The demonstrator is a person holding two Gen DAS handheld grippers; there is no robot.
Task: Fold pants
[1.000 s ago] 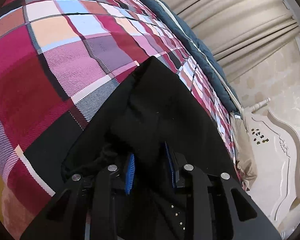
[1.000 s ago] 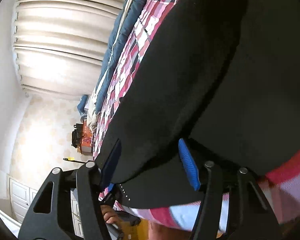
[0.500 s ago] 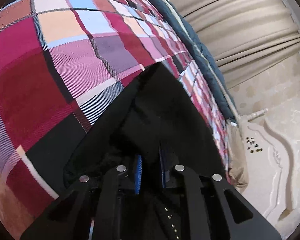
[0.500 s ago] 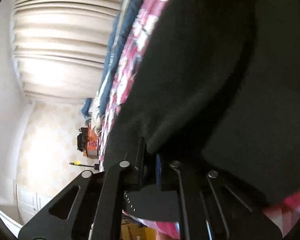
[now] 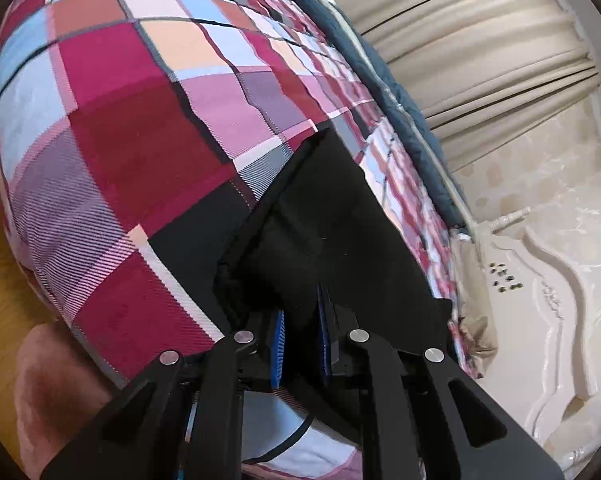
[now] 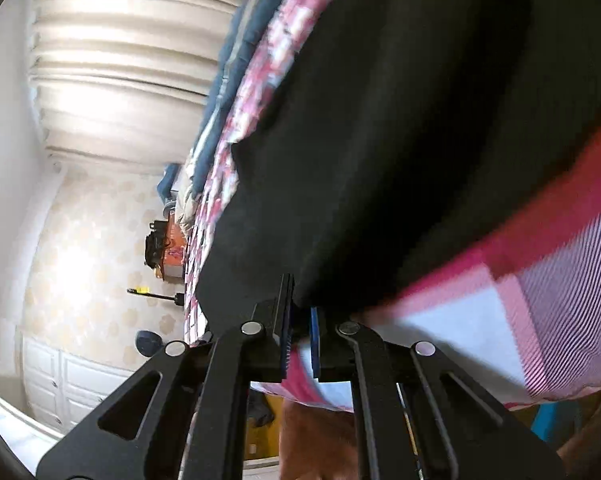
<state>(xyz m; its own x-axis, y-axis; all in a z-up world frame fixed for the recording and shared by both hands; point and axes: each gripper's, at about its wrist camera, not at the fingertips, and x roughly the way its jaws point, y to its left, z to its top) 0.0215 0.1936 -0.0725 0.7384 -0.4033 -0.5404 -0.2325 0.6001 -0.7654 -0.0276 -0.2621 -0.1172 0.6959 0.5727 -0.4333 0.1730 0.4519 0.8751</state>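
Observation:
The black pants (image 5: 332, 232) lie on a plaid bedspread (image 5: 112, 140). My left gripper (image 5: 302, 332) is shut on a bunched edge of the pants, its blue pads pressing the fabric from both sides. In the right wrist view the pants (image 6: 400, 140) fill the upper right, and my right gripper (image 6: 300, 328) is shut on their near edge at the bed's side. Most of the garment's length is out of view in both views.
A dark blue quilt (image 5: 384, 68) runs along the far side of the bed. Beige curtains (image 5: 460, 32) hang behind it. A white headboard (image 5: 548, 288) stands at the right. White cabinets (image 6: 72, 384) and a small cluttered stand (image 6: 166, 248) show beyond the bed.
Both grippers have closed on the pants' edge; the right was wide open a second ago. Both have drawn back toward the bed's near edge, pulling the fabric with them.

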